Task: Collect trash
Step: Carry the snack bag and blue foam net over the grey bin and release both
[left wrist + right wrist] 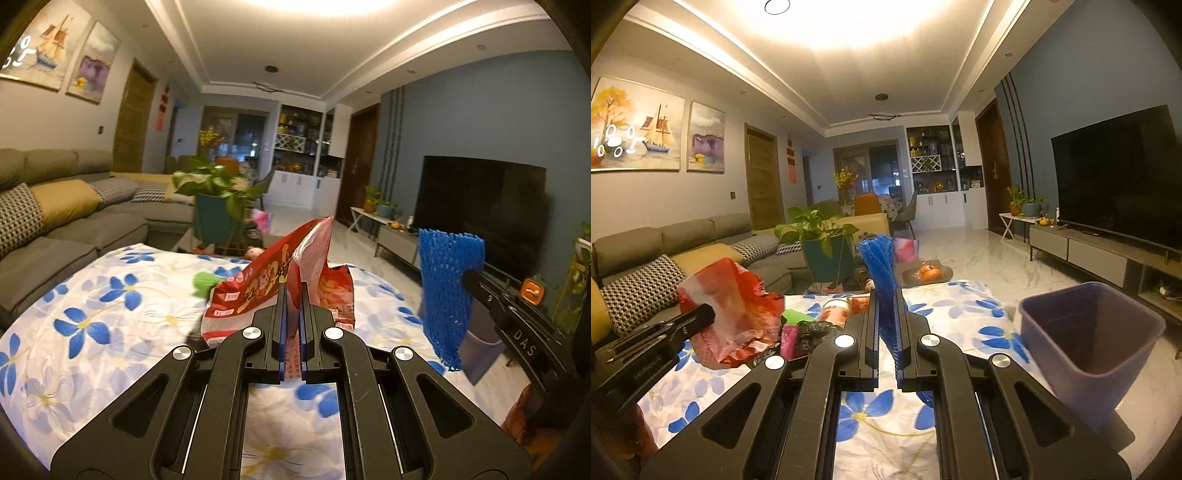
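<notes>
The right gripper (886, 295) clamps blue foam netting (878, 264) above the floral cloth (960, 306), near the purple bin (1089, 332) at its right edge.

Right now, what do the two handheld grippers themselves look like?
Both match: matte black linkage arms with round silver pivot bolts and long cut-out slots. The left gripper and the right gripper each have two flat black fingers lined with blue pads. White lettering runs along each gripper's side. No cables or sleeves show.

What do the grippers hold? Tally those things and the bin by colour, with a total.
Red: 1, snack bag in the left gripper
Blue: 1, foam net in the right gripper
Purple: 1, bin
Total: 3
</notes>
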{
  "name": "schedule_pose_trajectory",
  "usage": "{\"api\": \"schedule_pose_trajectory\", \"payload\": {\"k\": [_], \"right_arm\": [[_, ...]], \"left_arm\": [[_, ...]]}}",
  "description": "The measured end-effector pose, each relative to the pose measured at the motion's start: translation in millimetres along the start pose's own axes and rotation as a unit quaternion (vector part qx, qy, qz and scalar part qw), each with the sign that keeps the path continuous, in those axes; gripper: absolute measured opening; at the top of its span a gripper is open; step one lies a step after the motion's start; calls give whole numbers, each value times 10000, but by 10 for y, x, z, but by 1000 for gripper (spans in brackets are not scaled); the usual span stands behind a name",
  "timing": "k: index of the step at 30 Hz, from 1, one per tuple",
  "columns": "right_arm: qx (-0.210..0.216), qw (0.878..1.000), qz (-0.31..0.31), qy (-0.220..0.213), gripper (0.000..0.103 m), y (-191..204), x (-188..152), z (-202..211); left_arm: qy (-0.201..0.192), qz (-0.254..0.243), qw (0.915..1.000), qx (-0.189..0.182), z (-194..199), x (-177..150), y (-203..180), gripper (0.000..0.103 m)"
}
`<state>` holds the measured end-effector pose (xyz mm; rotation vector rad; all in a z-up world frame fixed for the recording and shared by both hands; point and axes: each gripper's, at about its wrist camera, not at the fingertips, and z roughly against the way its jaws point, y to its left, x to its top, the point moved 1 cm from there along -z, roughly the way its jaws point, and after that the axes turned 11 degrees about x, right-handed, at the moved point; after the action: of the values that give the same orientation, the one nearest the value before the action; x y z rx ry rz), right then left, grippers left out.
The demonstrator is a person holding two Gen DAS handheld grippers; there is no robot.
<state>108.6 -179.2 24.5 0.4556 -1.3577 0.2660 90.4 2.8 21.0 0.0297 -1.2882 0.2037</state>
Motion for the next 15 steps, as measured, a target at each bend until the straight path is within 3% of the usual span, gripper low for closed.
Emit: {"api": "schedule_pose_trajectory", "payload": {"k": [15], "right_arm": [[-557, 9982, -51, -236, 7, -489, 72, 456]], "left_arm": [[24, -458, 9934, -1048, -91, 28, -932, 4]]}}
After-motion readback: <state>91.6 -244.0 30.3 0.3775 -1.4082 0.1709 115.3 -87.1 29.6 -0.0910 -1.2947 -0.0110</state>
